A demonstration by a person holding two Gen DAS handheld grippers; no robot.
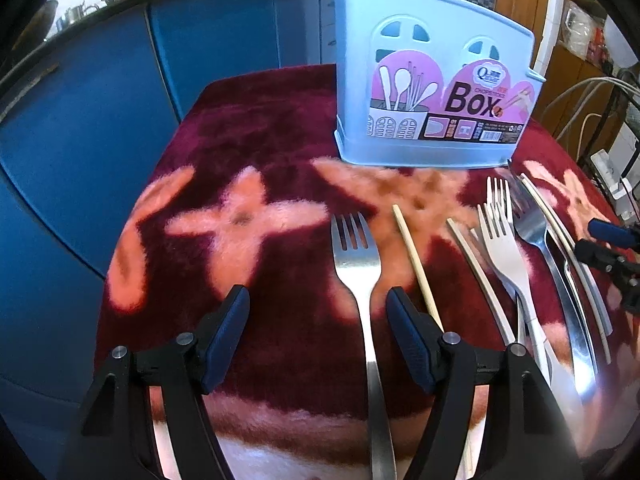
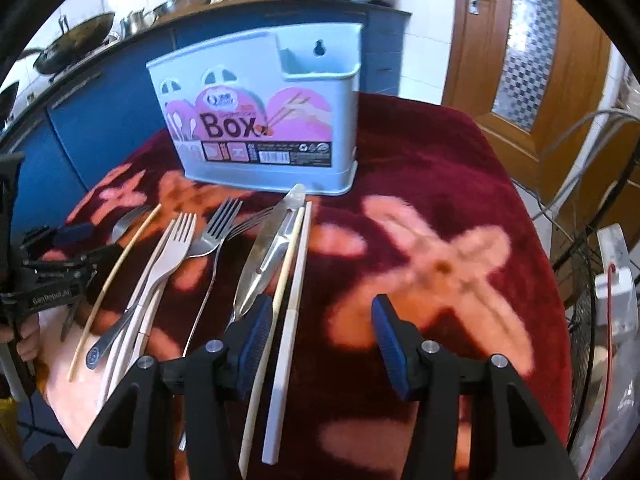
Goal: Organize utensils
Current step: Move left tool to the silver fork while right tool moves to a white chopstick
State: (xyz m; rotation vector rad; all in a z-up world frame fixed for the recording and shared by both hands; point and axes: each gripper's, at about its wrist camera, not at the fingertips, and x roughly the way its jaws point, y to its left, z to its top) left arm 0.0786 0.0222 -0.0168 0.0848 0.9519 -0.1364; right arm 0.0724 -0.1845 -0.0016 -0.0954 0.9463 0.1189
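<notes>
A pale blue utensil box (image 1: pixel 420 80) labelled "Box" stands upright at the back of a dark red blanket (image 1: pixel 248 140). My left gripper (image 1: pixel 317 290) hangs open over a steel fork (image 1: pixel 356 256) whose handle runs between the fingers, close to the right pad, untouched. A wooden chopstick (image 1: pixel 416 264) lies just right of it. My right gripper (image 2: pixel 320 300) is open above a white chopstick (image 2: pixel 294 300) and a thin wooden chopstick (image 2: pixel 282 284); both lie between the fingers, near the left pad. A steel knife (image 2: pixel 268 240) lies beside them.
A white fork (image 2: pixel 172 252) and more steel forks (image 2: pixel 212 236) lie between the two grippers. Blue cabinets (image 1: pixel 220 28) with pots on top stand behind the table. A wooden door (image 2: pixel 528 52) and a fan (image 2: pixel 588 280) are at the right.
</notes>
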